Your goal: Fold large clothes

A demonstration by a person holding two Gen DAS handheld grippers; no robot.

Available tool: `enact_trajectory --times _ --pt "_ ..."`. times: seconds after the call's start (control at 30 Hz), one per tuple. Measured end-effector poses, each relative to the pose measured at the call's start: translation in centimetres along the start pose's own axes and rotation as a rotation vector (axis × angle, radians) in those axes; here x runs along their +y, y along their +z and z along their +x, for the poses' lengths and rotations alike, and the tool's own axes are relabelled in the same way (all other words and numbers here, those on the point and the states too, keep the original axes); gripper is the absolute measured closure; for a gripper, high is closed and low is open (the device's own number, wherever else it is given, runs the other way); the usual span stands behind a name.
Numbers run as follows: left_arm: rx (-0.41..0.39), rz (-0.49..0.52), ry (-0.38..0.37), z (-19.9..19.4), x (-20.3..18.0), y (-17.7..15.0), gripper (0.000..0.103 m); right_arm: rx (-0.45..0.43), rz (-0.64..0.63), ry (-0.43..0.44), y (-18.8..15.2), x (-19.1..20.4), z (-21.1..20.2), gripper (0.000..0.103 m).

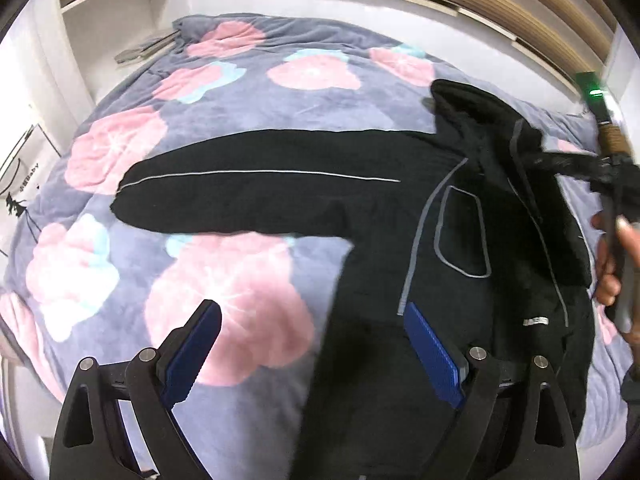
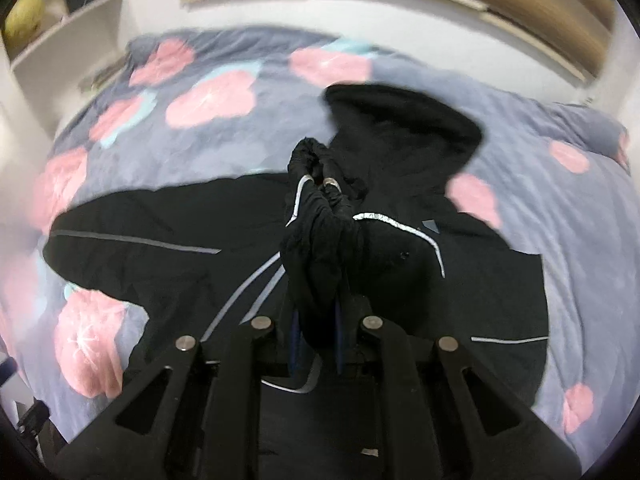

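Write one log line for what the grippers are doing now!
left gripper: open, empty | right gripper: shut on sleeve | jacket: on bed

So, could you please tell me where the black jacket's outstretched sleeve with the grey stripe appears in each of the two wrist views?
Left wrist view: the outstretched sleeve runs across the middle, reaching left from the jacket body, above the open left gripper.
Right wrist view: it lies at middle left, left of the right gripper, which is shut on bunched jacket fabric.
Shared landmark: the hood, upper right of the sleeve.
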State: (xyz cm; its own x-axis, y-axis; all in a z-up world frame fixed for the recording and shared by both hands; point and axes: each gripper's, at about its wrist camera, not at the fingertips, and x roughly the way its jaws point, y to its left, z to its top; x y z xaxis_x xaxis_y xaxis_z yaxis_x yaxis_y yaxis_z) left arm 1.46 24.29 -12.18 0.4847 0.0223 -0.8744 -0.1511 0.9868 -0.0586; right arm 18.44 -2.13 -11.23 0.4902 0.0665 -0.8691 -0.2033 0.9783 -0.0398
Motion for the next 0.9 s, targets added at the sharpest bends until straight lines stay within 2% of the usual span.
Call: enact_trajectory --times 0.1,0.27,0.33,0.4,0.43,0.47,0.53,0.6,0.67,0.77,0.83,0.9 --pt "0.019 -0.007 -0.009 1.4 1.1 0.9 0.01 0.1 -0.031 -0.046 -0.2 2.8 5.1 0.092" --pt "0.054 0.011 -0.015 5.0 0.5 3.2 0.01 0.179 -0.021 -0.067 0.2 5.1 10.5 0.091" --pt "0.075 0.019 -0.025 6.6 -0.1 4.3 0.01 0.188 -0.031 -0.06 0.6 6.0 11.7 0.087" --pt "0.088 0.021 -0.03 8.0 -0.7 5.4 0.01 0.219 -0.057 -0.03 0.8 7.1 13.9 0.076" --pt "0.095 0.023 -0.035 8.8 -1.1 6.0 0.01 0.241 -0.072 -0.011 0.6 7.5 15.0 0.074" --pt "0.1 0.025 -0.037 9.5 -1.5 6.5 0.01 0.256 -0.089 -0.011 0.2 7.8 15.9 0.068" --pt "0.116 0.031 -0.038 10.9 -2.3 7.4 0.01 0.249 -0.143 -0.03 -0.5 8.4 17.0 0.064" --pt "0.131 0.038 -0.045 12.2 -3.0 8.2 0.01 0.238 -0.218 -0.018 -0.9 8.7 17.0 0.058" --pt "0.132 0.042 -0.055 12.9 -3.8 9.0 0.01 0.234 -0.218 0.042 -0.8 7.8 15.8 0.058" --pt "0.105 0.045 -0.086 13.3 -5.0 10.4 0.01 0.163 -0.112 0.16 -0.6 3.8 11.3 0.057" --pt "0.091 0.051 -0.134 13.5 -6.3 11.4 0.01 0.1 -0.052 0.188 -1.1 0.5 8.1 0.051" --pt "0.086 0.074 -0.184 13.8 -8.0 12.3 0.01 0.036 0.034 0.175 -2.3 -4.3 5.2 0.041"
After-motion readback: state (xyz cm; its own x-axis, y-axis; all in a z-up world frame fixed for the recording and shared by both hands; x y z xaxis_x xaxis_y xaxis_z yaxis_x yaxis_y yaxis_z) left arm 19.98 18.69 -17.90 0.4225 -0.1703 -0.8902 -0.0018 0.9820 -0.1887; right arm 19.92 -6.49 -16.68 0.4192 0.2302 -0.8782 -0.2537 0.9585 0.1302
